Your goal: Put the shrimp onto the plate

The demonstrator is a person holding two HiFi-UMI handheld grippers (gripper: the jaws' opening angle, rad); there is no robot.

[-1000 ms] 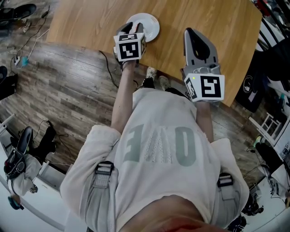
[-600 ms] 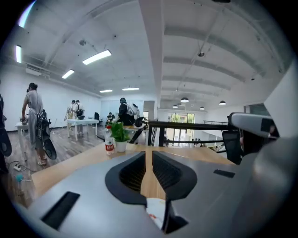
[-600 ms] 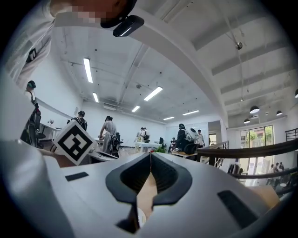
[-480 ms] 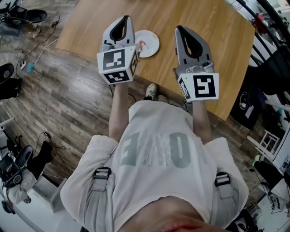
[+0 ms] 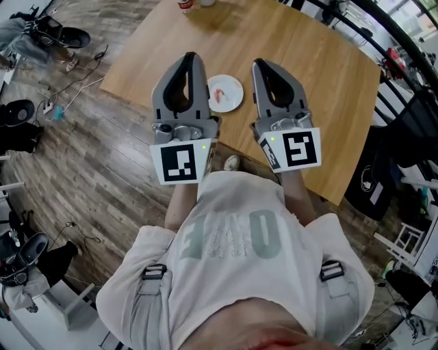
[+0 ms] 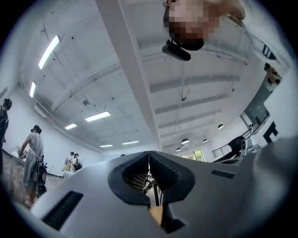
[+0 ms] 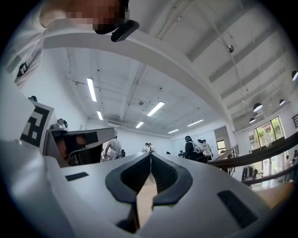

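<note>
A pink shrimp (image 5: 219, 95) lies on the small white plate (image 5: 233, 87), which rests on the wooden table (image 5: 308, 68) near its front edge. Both grippers are raised well above the table, close to the head camera. My left gripper (image 5: 190, 57) hangs just left of the plate, its jaws shut with nothing between them. My right gripper (image 5: 259, 64) hangs just right of the plate, also shut and empty. In the left gripper view the left gripper (image 6: 149, 153) points up at the ceiling; in the right gripper view the right gripper (image 7: 150, 155) points up into the hall.
A bottle (image 5: 185, 5) stands at the table's far edge. Cables and dark bags (image 5: 20, 126) lie on the plank floor to the left. Black chairs and railings (image 5: 410, 102) crowd the right side. Several people (image 7: 195, 148) stand far off in the hall.
My left gripper lifted off the plate, left the shrimp lying there and closed its jaws. Both grippers rose toward the head camera, and the view shifted further over the table.
</note>
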